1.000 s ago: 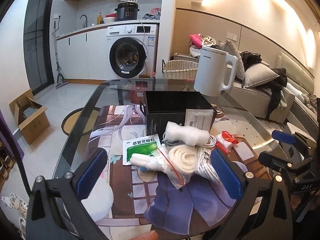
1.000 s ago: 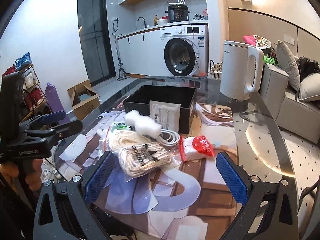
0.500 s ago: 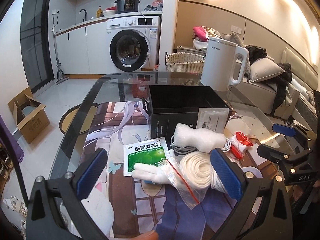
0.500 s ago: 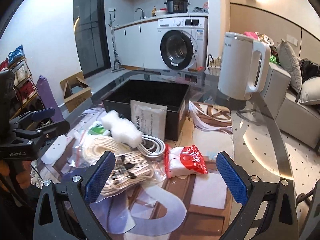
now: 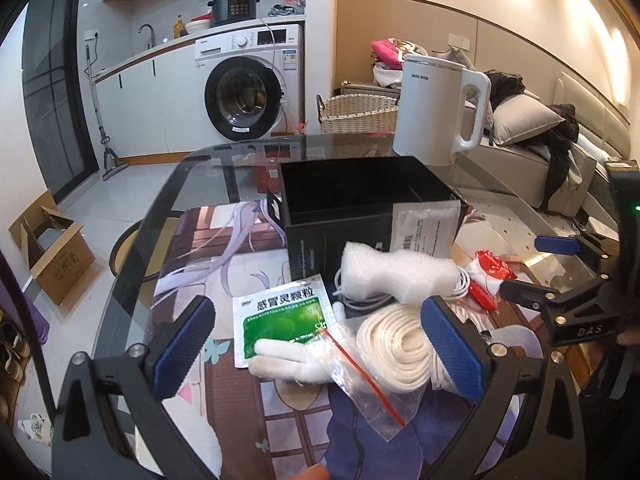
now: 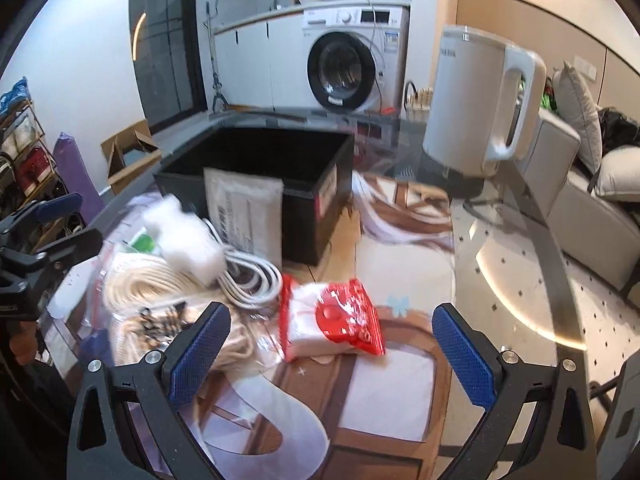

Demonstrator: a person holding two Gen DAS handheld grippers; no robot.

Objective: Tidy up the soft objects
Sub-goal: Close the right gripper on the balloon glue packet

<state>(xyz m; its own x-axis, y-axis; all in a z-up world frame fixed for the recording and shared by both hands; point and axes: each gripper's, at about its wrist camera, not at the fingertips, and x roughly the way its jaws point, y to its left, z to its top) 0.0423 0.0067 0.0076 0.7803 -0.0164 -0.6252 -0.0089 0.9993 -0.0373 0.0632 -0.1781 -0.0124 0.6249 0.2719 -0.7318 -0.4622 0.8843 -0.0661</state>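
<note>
We read this as the approach step; nothing is packed yet. The black box stands empty at 12 o'clock on the bench. The rope coil lies bagged just before the left tool, released. The red-white pack sits before the right tool, also released. Next: close on one item and lift it boxward.

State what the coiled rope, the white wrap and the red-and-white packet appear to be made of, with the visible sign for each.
Coiled rope: looks like cream cotton cord, matte twisted strands.
White wrap: probably foam sheet, dimpled, soft creases.
Red-and-white packet: glossy plastic film, shiny highlights; contents uncertain.
</note>
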